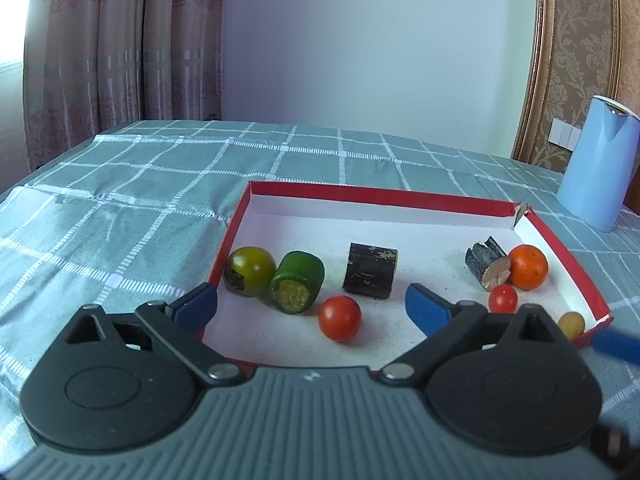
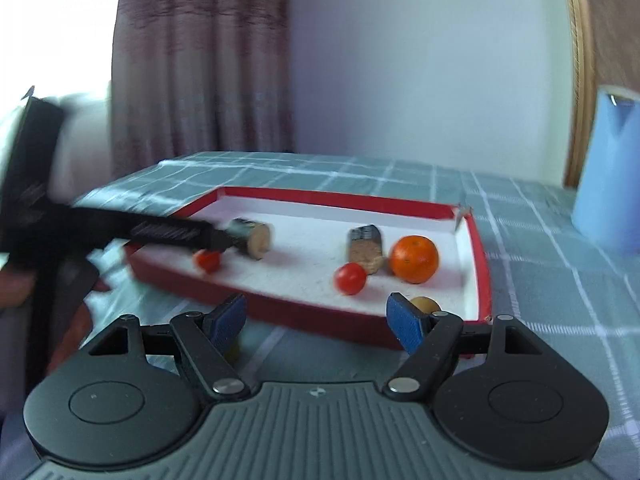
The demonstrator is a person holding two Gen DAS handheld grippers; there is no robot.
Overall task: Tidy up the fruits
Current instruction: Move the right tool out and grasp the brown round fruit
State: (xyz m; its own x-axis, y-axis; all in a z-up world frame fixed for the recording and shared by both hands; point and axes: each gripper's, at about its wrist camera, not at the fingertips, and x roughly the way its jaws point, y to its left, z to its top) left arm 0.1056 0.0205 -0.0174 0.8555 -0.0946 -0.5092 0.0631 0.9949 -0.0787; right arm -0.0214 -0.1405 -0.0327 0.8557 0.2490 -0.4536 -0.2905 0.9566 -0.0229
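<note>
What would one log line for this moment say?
left claw: open, over red tray | right claw: open, outside tray | nearest left claw: tomato | nothing held

Grey-green checked tablecloth with white grid lines (image 1: 160, 184) covers the whole surface under me, creased toward my left. Tall pale-blue plastic jug with a spout notch (image 1: 598, 164) stands upright on the cloth at my far right, well behind everything else. Dusty-pink patterned curtains (image 1: 120, 48) hang back left beside a plain white wall (image 1: 360, 40). Gold-framed damask panel (image 1: 572, 60) rises behind the jug, white wall switches (image 1: 564, 133) just beside it.
</note>
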